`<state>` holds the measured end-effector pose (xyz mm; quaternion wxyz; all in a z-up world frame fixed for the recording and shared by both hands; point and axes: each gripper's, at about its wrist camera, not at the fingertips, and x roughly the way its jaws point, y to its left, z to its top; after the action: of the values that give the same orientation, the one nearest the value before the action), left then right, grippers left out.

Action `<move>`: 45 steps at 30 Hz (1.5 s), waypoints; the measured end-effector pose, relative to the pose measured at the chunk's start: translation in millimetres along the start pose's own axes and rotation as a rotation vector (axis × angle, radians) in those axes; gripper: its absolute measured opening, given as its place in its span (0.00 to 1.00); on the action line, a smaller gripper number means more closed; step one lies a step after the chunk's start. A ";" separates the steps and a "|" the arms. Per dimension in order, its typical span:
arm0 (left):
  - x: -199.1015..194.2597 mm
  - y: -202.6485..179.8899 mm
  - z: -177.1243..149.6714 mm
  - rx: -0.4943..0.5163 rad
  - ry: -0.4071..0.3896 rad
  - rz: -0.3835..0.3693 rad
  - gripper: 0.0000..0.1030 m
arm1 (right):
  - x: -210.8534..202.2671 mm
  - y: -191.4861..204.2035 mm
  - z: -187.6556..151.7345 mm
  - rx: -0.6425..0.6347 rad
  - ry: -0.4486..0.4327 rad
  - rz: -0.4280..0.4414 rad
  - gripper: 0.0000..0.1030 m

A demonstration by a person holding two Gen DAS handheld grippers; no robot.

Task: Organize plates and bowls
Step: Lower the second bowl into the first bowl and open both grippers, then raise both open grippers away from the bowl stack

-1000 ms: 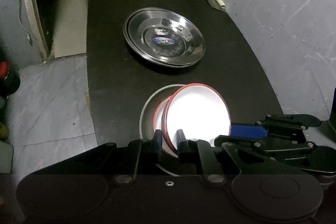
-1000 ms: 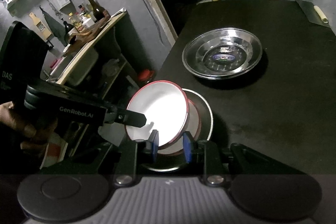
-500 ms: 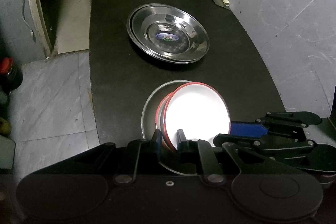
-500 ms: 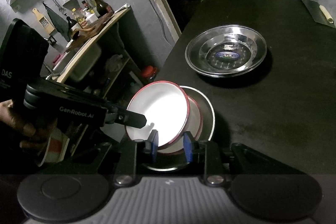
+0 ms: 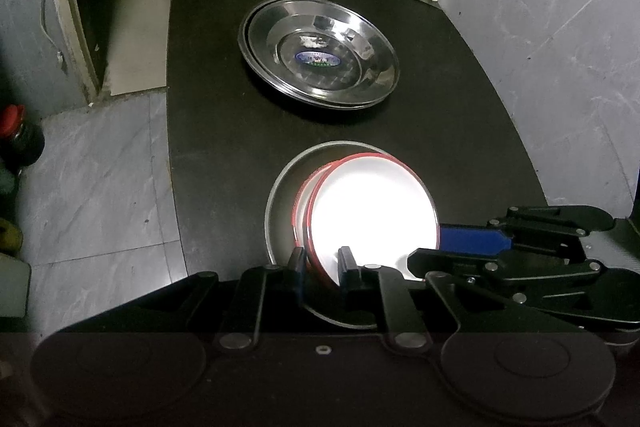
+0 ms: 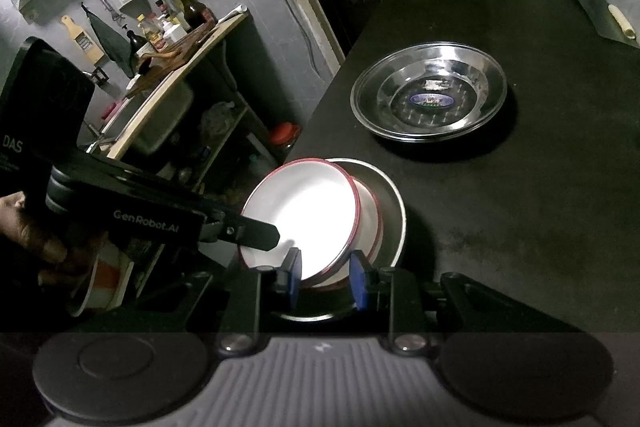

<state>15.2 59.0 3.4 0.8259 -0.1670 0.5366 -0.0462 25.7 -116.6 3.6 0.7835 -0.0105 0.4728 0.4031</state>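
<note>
Two hand-held grippers are being shown over one dark worktop (image 5: 460, 99).

Counted items on the worktop:
- Steel plates (image 5: 320, 53): two, stacked, at the far middle of the worktop. A blue label is being shown in the centre of the upper one.
- Grey plate (image 5: 280, 195): one, at the near edge, lying flat.
- White bowls (image 5: 372, 211) with red rims: two, nested and tilted, resting in the grey plate.

The left hand-held gripper (image 5: 320, 263) is being held closed on the near rim of the bowls; the rim is being pinched between its two fingers. In the right wrist view the same gripper (image 6: 276, 235) is being seen from the side, with one finger lying inside the upper bowl.

The right hand-held gripper (image 6: 326, 277) is being held at the opposite rim of the bowls. Both blue pads are being placed either side of the nested rims, but it cannot be told whether they are pressing on them.

One hand (image 6: 32, 227) of the person is being seen around the left gripper's handle. The steel plates are being kept well apart from the bowls.
</note>
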 end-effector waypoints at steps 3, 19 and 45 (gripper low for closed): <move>0.7 -0.2 0.0 0.001 0.004 0.002 0.17 | 0.5 0.2 0.3 0.000 0.002 0.001 0.30; 4.4 -2.1 0.5 0.003 0.017 0.005 0.21 | 2.4 -0.8 0.8 -0.005 0.011 0.004 0.30; -23.4 8.4 5.7 -0.065 -0.145 -0.005 0.81 | -18.0 -10.0 1.1 0.017 -0.075 -0.083 0.77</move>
<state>9.6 74.2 23.1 0.8565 -0.1979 0.4763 -0.0189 28.7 -134.0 14.0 0.8166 -0.0083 0.4458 0.3664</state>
